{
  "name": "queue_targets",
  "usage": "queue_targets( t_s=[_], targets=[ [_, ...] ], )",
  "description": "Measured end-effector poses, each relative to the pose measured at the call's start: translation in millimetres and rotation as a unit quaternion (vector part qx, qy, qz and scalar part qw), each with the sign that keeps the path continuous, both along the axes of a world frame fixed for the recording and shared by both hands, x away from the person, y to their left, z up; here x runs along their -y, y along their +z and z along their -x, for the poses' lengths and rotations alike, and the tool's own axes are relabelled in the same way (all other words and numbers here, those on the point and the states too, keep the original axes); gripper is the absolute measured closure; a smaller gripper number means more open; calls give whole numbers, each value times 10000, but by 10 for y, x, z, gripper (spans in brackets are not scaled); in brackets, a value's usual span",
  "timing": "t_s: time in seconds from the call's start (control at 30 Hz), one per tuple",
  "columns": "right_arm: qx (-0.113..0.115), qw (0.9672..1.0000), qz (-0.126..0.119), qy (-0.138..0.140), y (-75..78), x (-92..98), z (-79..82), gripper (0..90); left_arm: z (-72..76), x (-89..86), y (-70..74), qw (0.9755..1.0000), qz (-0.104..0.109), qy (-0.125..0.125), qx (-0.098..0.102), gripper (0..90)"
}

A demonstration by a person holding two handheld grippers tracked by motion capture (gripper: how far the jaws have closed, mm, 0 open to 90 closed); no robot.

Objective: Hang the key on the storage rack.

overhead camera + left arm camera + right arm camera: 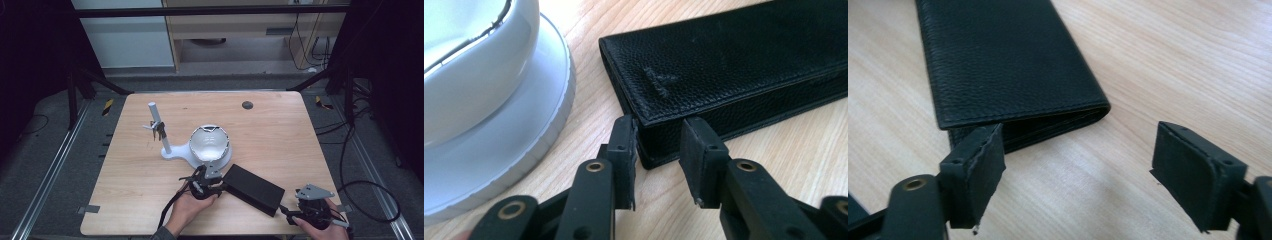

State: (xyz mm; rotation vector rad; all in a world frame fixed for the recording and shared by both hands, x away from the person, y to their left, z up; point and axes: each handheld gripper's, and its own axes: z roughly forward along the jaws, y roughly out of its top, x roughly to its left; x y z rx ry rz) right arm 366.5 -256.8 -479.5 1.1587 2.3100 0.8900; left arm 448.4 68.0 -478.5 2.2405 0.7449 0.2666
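- Left gripper (659,145) fingers straddle a corner of the flat black grained-leather case (744,70), left pad touching; pinch unclear
- Right gripper (1078,165) fingers spread wide at the case's opposite end; neither pressing

Case (744,70), left gripper view: runs off the right edge, far end unseen.
Case, right gripper view: cut by the top edge; one near corner sits behind a jaw.
Bowl (469,60), left gripper view: cropped at the top and left edges; its inside is a blur.
Clip on the stand (156,127), high view: too small to make out.
Right gripper (292,216), high view: cut off at the bottom edge, jaws too small to read.
Dark round mark (247,105) near the table's far edge: too small to tell.
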Motion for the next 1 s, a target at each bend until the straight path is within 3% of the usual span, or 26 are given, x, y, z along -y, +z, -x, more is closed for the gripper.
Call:
queue_targets(
  t_s=[0.23, 0.5, 0.67, 0.9, 1.0],
  targets=[
    [-79, 9994, 181, 282, 52, -132, 20, 139, -25, 42, 76, 10000, 51, 1, 52, 683],
    [-129, 9980, 327, 517, 123, -355, -77, 119, -55, 45, 93, 9998, 177, 49, 17, 678],
    [-99, 9957, 565, 727, 181, -590, -221, 122, -73, 53, 143, 9998, 192, 40, 49, 676],
    [-155, 9932, 705, 916, 241, -791, -360, 141, -95, 68, 182, 9998, 191, 24, 62, 672],
    [-211, 9904, 904, 1023, 259, -917, -452, 182, -112, 74, 192, 9997, 219, 51, 45, 672]
  ],
)
